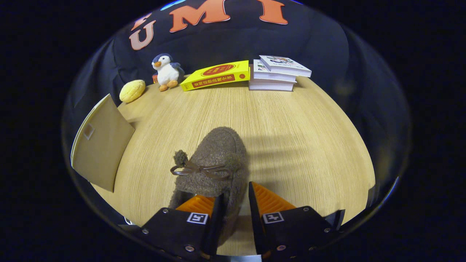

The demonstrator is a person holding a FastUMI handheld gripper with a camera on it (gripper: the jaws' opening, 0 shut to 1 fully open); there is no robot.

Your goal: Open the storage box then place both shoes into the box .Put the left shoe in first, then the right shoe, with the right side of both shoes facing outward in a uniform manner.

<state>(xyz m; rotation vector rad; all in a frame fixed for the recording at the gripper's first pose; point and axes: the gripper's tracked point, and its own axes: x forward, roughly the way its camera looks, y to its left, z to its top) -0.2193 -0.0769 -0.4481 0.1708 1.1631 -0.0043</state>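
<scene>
A fuzzy brown shoe [214, 156] with a thin brown bow and a pom-pom lies lengthwise just ahead of my fingers, its toe pointing away from me. My gripper [235, 203] is shut on the shoe's right-hand collar wall: the left finger [217, 207] is inside the opening and the right finger [255, 200] is outside it. I cannot tell whether the sole rests on the wooden table [291, 123] or hangs just above it. To the left of the shoe stands the tan storage box [98, 142], showing a flat panel with a small tab.
Along the table's far edge sit a yellow bun-shaped toy [132, 90], a plush penguin [166, 71], a yellow book [217, 75] and a stack of white books [276, 72]. Bare wood stretches to the right of the shoe.
</scene>
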